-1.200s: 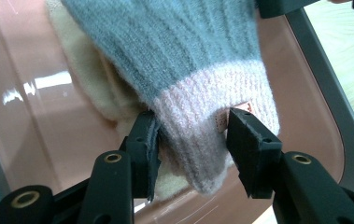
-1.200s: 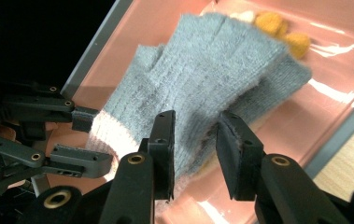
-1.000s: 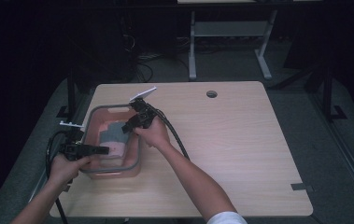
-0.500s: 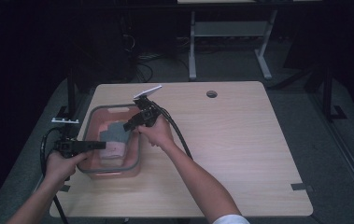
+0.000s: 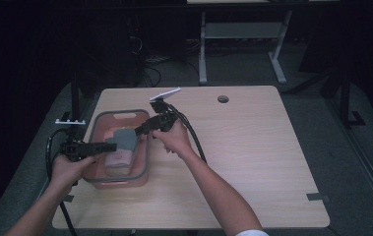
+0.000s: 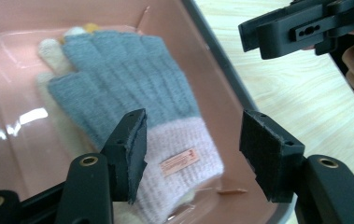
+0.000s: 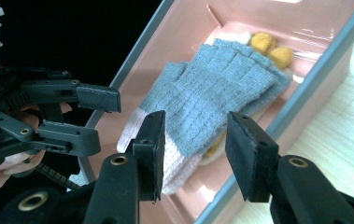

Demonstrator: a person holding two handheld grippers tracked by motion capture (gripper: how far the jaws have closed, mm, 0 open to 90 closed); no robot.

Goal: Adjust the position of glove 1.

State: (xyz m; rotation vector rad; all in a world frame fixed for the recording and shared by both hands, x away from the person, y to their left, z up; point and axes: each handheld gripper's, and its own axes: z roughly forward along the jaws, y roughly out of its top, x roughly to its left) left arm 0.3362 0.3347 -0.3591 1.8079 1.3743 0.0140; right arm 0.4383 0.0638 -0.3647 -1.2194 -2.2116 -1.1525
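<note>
Both the left gripper [image 6: 191, 156] and right gripper [image 7: 194, 154] have just been opening, jaws spread and empty; the grey knitted glove with pink cuff [image 6: 132, 93] lies beyond them, mid-frame, in the pink plastic tub [image 6: 16, 28]

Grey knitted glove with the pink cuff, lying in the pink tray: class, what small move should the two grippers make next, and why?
Probably lift both away. The grey knitted glove with the pink cuff lies flat in the pink tray with a grey rim. The left gripper and right gripper have just been opening; nothing sits between their jaws, so the glove looks released.
</note>
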